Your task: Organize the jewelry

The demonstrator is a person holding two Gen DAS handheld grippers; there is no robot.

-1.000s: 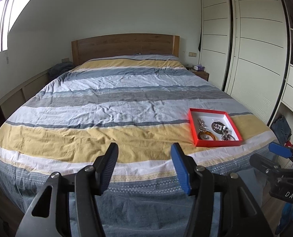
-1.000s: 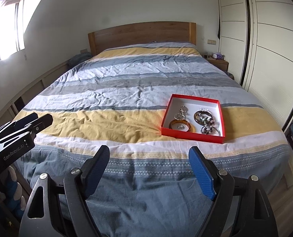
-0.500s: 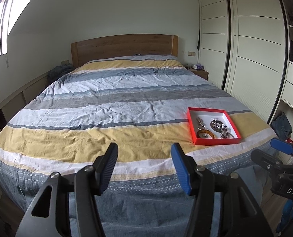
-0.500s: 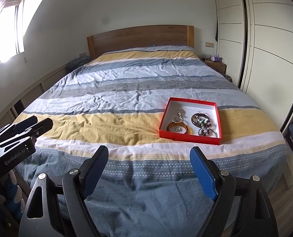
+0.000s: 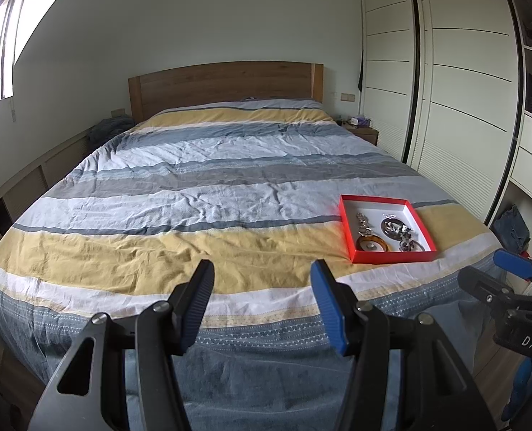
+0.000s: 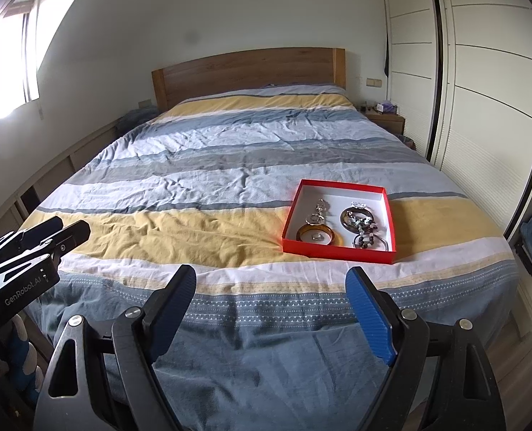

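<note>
Right wrist view: both tools, right [image 6: 271,310] and left [image 5: 262,301], gape empty at the bed's foot. Box [image 6: 339,248] of jewelry [image 6: 359,224] sits ahead; I'd approach the amber bangle [image 6: 320,236] slowly.

1. Daylight came from the blown-out window [image 6: 9,61] on my left, leaving the pale wall beside it glaring.
2. The striped blue, grey and yellow duvet [image 5: 208,186] was evenly, softly lit, with faint shadows in its creases.
3. Fisheye distortion bowed the white panelled wardrobe doors [image 5: 463,107], and the corners went dark.
4. Both views looked sharp, without motion blur.
</note>
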